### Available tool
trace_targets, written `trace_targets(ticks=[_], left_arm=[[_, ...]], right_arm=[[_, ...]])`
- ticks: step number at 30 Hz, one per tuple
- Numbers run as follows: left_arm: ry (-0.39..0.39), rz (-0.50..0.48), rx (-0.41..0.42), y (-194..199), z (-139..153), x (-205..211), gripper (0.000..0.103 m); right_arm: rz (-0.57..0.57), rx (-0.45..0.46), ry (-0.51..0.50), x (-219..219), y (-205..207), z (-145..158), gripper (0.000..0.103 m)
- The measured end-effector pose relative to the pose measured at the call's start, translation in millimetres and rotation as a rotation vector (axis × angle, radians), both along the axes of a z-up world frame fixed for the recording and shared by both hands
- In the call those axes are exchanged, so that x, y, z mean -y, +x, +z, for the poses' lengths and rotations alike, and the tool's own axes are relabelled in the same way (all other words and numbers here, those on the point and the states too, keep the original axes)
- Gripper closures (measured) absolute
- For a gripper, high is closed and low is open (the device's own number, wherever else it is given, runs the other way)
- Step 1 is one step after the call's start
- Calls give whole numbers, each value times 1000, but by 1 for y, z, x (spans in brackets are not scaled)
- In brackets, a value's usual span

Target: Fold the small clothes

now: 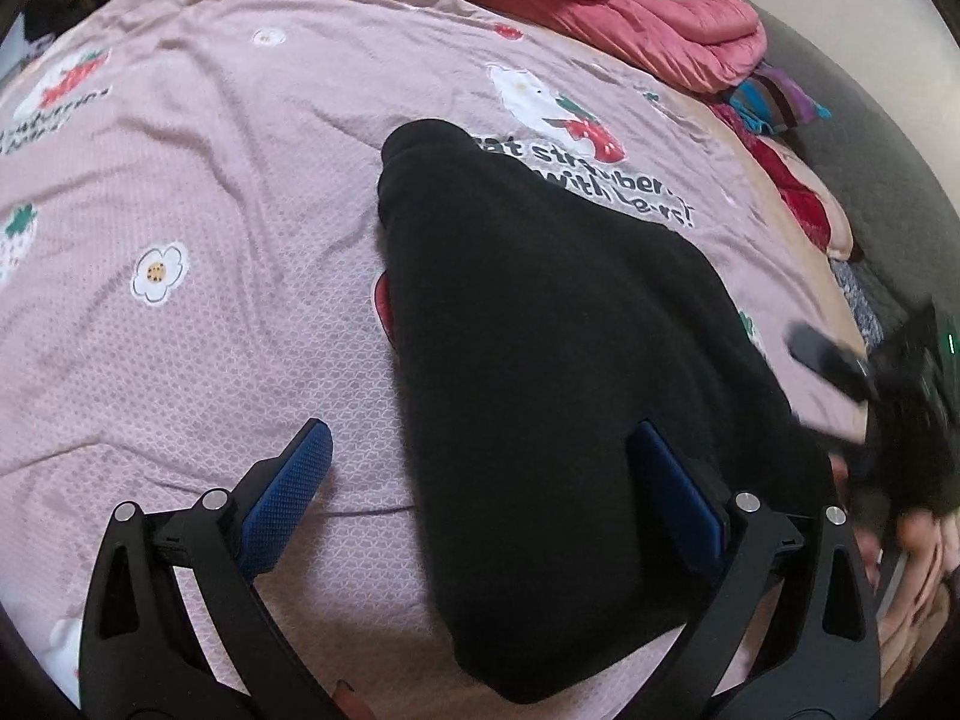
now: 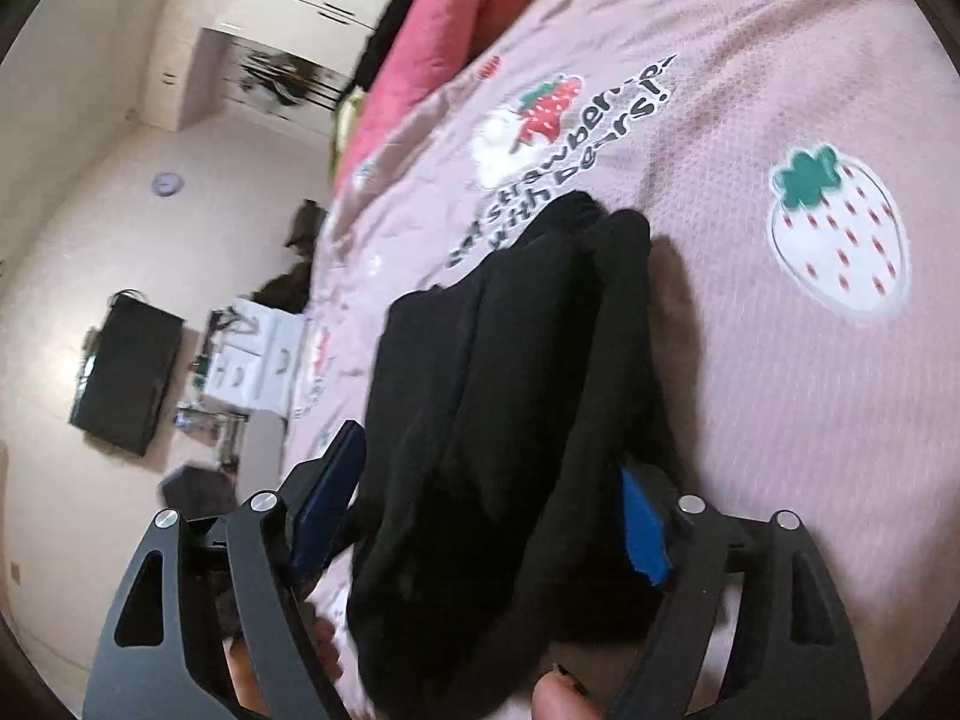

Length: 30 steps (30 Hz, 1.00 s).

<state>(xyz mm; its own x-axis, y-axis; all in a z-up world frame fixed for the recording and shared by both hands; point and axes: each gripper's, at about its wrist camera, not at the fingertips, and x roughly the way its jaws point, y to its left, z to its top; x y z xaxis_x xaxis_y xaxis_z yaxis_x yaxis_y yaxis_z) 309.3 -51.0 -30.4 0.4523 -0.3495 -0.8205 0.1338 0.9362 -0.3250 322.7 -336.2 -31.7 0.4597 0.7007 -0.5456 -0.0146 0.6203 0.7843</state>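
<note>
Left claw (image 1: pixel 480 492) wide open, empty, black garment (image 1: pixel 540 360) covering part of bed sheet (image 1: pixel 210 180), right claw (image 2: pixel 486 516) open astride bunched folds, contact unclear.

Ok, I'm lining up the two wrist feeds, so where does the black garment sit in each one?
Left wrist: the black garment runs from center to the bottom edge, lying on the pink bedsheet, partly between the left gripper fingers.
Right wrist: it fills the lower center, bunched between the open right gripper fingers.
Shared landmark: the strawberry-and-bear print with black lettering just beyond the garment.
</note>
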Motion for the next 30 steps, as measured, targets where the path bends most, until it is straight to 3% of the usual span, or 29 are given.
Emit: trace_targets(ticks=[2, 5, 7, 9, 15, 18, 23, 26, 28, 30], left_arm=[[17, -11, 10, -1, 1, 4, 9], [34, -18, 23, -2, 1, 7, 9], [43, -21, 31, -2, 2, 8, 9], [59, -23, 43, -3, 4, 9, 9], [117, -25, 101, -8, 11, 15, 9], [126, -30, 102, -9, 12, 17, 9], [124, -66, 82, -9, 2, 25, 9], [111, -68, 77, -12, -1, 28, 9], [116, -61, 80, -14, -2, 28, 9], [113, -56, 81, -16, -1, 28, 9]], right_arm=[[10, -3, -75, -5, 7, 2, 41], [27, -2, -201, -16, 18, 2, 64], [44, 32, -296, -26, 21, 8, 90], [69, 118, -369, -36, 16, 26, 91], [133, 404, -446, -60, 1, 77, 92], [125, 365, -507, -56, 12, 61, 92], [82, 242, -566, -38, 25, 7, 91], [50, 258, -602, -35, 15, -5, 87], [24, 257, -637, -34, 7, -1, 74], [7, 252, -631, -30, 0, 5, 70]])
